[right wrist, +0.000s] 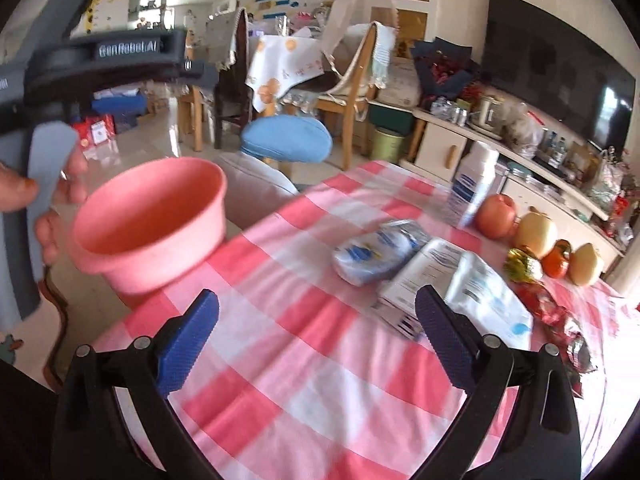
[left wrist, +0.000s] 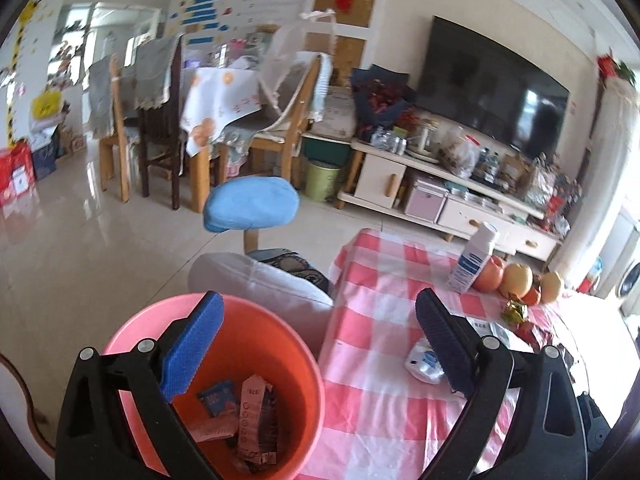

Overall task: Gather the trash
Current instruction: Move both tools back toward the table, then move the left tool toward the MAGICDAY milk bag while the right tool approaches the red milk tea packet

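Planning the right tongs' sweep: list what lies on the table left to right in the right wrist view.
Pink bucket → blue-white wrapper → white box → white bottle → red apple → gold foil → orange → pear.

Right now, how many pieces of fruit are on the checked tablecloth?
4, in a row at the table's far right edge: a red apple beside the white bottle, then a yellow apple, a small orange and a pale yellow fruit. More may be hidden.
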{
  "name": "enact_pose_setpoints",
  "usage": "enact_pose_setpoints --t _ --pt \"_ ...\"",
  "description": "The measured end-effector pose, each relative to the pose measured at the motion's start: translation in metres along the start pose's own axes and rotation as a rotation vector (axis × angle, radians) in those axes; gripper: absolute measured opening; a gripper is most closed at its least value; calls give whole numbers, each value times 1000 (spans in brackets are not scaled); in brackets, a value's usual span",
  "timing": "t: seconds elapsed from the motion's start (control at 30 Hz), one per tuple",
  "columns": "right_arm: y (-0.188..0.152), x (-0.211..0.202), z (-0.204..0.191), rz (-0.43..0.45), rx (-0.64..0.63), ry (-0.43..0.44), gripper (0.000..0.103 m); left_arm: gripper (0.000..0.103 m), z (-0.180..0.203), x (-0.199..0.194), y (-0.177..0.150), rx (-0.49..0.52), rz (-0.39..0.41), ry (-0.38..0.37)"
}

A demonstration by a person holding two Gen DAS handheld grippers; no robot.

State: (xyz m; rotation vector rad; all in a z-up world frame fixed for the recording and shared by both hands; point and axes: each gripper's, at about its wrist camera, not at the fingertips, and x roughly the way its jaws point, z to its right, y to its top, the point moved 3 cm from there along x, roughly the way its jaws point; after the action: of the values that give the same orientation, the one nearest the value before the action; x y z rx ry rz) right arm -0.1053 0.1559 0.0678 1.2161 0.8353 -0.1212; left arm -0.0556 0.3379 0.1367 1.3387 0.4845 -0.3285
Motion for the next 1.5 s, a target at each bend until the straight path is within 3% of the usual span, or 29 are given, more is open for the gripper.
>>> enact_pose_setpoints --t 0.27,0.57,1.5 --pt "-18 -4 10 -31 -69 -69 99 96 42 1 0 118 -23 5" --pt "-38 -9 26 -66 -59 -72 99 96 70 16 -4 98 -143 -33" --pt "-65 -37 105 -61 98 -79 99 96 157 23 -11 259 -152 -53"
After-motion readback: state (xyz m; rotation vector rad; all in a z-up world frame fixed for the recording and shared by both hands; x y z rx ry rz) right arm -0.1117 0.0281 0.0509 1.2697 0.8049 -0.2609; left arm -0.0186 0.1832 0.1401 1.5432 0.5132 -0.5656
